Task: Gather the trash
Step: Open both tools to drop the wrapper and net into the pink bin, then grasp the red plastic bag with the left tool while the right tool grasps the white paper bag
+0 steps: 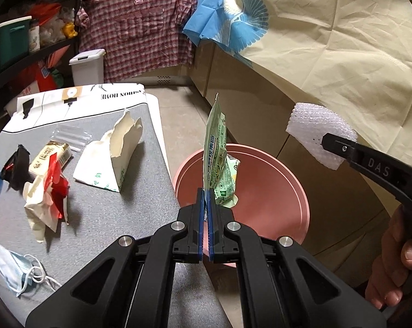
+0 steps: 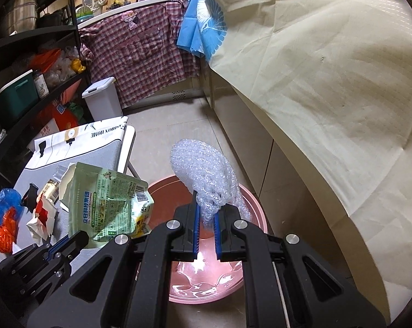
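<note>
My left gripper [image 1: 206, 191] is shut on a green snack wrapper [image 1: 215, 147] and holds it upright over the near rim of the pink bin [image 1: 274, 188]. The wrapper also shows in the right wrist view [image 2: 110, 205]. My right gripper [image 2: 206, 207] is shut on a piece of white bubble wrap [image 2: 206, 172] above the pink bin [image 2: 255, 216]. In the left wrist view the bubble wrap [image 1: 315, 128] hangs at the right, above the bin. Other trash lies on the grey table [image 1: 110, 213]: a torn white paper bag [image 1: 113, 150], a crumpled red and white wrapper [image 1: 47, 191], a face mask [image 1: 14, 268].
A white lidded bin [image 1: 87, 65] stands on the floor behind the table. A counter draped in cream cloth [image 1: 342, 54] runs along the right. A plaid shirt [image 1: 140, 27] hangs at the back. Dark shelves [image 2: 28, 54] stand at the left. Blue and orange bags [image 2: 3, 218] lie on the table's left.
</note>
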### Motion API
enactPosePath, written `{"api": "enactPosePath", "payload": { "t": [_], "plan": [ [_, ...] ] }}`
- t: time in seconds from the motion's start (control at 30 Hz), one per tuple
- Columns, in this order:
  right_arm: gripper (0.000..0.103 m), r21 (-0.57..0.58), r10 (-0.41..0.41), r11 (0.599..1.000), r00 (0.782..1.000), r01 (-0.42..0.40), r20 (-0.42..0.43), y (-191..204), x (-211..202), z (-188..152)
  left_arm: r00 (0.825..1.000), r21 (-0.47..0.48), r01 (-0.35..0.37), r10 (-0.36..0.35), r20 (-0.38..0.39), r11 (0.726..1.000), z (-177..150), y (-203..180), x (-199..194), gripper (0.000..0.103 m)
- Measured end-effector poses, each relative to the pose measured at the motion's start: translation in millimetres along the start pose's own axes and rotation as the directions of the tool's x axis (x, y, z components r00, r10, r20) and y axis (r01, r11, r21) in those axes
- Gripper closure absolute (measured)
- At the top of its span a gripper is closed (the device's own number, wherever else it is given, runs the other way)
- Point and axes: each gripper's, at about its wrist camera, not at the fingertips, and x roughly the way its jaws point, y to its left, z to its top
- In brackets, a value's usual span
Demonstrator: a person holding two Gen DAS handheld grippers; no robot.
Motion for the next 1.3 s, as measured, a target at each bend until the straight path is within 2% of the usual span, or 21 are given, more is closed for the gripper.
{"api": "enactPosePath", "payload": {
  "t": [0.13, 0.23, 0.3, 0.33, 0.37, 0.4, 0.43, 0.73, 0.97, 1.1, 1.3],
  "plan": [
    [0.093, 0.003, -0.002, 1.0, 1.0, 0.002, -0.005, -0.9, 3.8, 0.0, 1.0, -0.015, 0.005, -0.005, -0.008, 1.0, 1.2, 1.6, 5.8, 0.101],
    [0.089, -0.002, -0.015, 1.0, 1.0, 0.015, -0.013, -0.1, 8.2, -0.4, 0.999, -0.033, 0.028, -0.029, -0.044, 0.999, 0.9, 1.9, 14.2, 0.101],
    [0.067, 0.003, -0.025, 1.0, 0.999, 0.025, -0.031, -1.1, 13.2, -0.8, 0.996, -0.038, 0.029, -0.032, -0.085, 0.999, -0.9, 1.9, 22.5, 0.099],
    [0.05, 0.005, -0.037, 0.999, 0.999, 0.037, -0.04, -1.3, 16.0, -1.2, 0.995, -0.04, 0.027, -0.03, -0.097, 0.999, -1.3, 3.1, 25.4, 0.092],
    [0.048, 0.005, -0.043, 0.999, 0.998, 0.044, -0.041, -1.6, 16.7, -1.5, 0.994, -0.043, 0.026, -0.03, -0.107, 0.999, -2.6, 4.0, 26.8, 0.086],
    [0.048, 0.002, -0.044, 0.999, 0.998, 0.044, -0.039, -1.3, 17.4, -1.1, 0.994, -0.051, 0.023, -0.028, -0.108, 0.998, -4.0, 7.0, 26.7, 0.076],
    [0.048, 0.001, -0.044, 0.999, 0.998, 0.044, -0.038, -1.2, 17.8, -1.2, 0.994, -0.055, 0.017, -0.023, -0.104, 0.998, -5.0, 9.2, 25.1, 0.074],
    [0.048, -0.032, -0.048, 0.998, 0.999, 0.048, -0.005, 5.0, 19.1, -3.2, 0.997, -0.084, -0.019, 0.013, -0.07, 0.996, -8.2, 28.8, -0.2, 0.074],
    [0.051, -0.068, -0.026, 0.997, 0.992, 0.035, 0.125, 19.6, -3.5, -4.2, 0.998, -0.088, -0.061, 0.062, 0.001, 0.994, -2.4, 46.0, -34.4, 0.073],
    [0.057, -0.051, -0.017, 0.998, 0.994, 0.023, 0.11, 20.3, -11.4, -5.0, 0.99, -0.095, -0.125, 0.131, 0.06, 0.988, -7.6, 57.3, -62.6, 0.071],
    [0.058, -0.051, 0.035, 0.998, 0.992, -0.029, 0.118, 27.1, -33.2, -8.1, 0.979, -0.12, -0.174, 0.185, 0.087, 0.977, -20.5, 80.3, -97.4, 0.071]
  ]
}}
